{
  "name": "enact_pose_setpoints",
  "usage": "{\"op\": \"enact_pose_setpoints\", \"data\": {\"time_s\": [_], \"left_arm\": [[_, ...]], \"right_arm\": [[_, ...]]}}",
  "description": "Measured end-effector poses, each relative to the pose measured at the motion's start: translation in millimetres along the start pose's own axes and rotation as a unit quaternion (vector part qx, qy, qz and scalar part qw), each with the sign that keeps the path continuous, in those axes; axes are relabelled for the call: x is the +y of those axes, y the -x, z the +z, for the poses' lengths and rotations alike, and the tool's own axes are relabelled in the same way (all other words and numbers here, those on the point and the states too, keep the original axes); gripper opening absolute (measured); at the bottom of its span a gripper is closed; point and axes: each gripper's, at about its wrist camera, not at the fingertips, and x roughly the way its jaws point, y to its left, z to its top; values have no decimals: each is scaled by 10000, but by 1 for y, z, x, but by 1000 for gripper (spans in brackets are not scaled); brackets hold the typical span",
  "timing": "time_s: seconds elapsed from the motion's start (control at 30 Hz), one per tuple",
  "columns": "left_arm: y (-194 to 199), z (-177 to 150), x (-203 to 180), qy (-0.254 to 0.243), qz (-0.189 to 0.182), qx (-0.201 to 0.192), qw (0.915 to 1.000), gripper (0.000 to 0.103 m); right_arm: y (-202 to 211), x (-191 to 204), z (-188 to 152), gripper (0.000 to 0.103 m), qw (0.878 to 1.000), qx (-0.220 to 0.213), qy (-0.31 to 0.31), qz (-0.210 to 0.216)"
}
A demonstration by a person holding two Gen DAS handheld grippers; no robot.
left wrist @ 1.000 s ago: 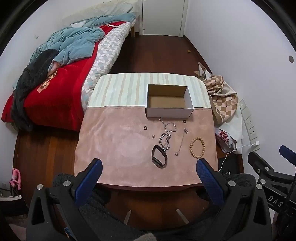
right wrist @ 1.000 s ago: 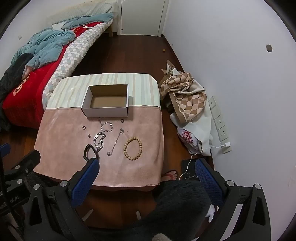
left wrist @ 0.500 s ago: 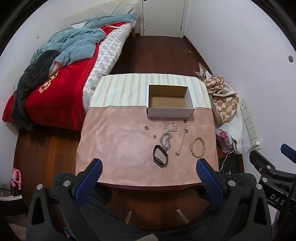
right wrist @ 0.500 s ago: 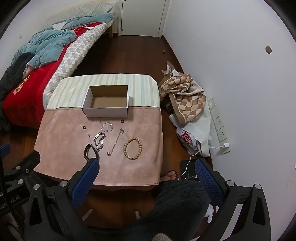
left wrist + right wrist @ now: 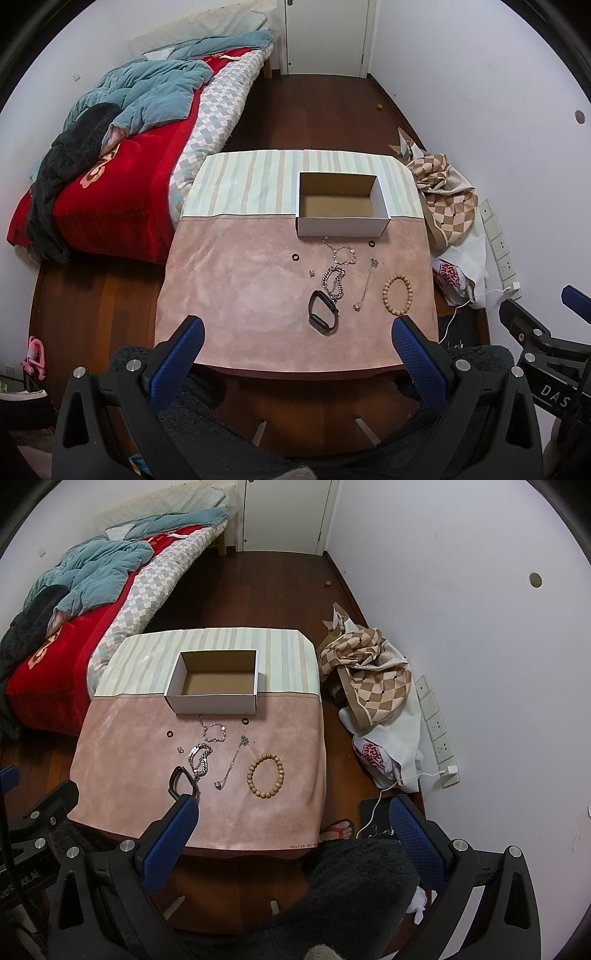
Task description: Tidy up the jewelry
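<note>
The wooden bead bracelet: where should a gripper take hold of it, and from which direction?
The wooden bead bracelet lies flat as an open ring on the pink cloth, apart from the thin chain. Best is probably from above, one finger inside the loop and one outside, pinching its near arc. The right gripper, open, is the closer one.

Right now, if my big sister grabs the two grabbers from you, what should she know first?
Left gripper and right gripper are both open, holding nothing, above the near edge of the table.
The white box at the back has nothing in it.
All the jewelry lies on the pink cloth in front of the box: wooden bead bracelet, black band, chunky silver chain, thin chain, tangled silver bracelet, two small dark rings and a tiny silver piece.
Done: nothing.
Left: probably putting every piece in the box.
</note>
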Motion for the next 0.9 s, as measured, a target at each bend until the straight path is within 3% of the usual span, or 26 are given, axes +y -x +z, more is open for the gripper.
{"op": "enact_pose_setpoints", "data": {"time_s": [0.9], "left_arm": [[1,1,-1,-29,6,-45,10000,103]], "right_arm": [[11,-5,5,103,10000,-64,-15,11]]}}
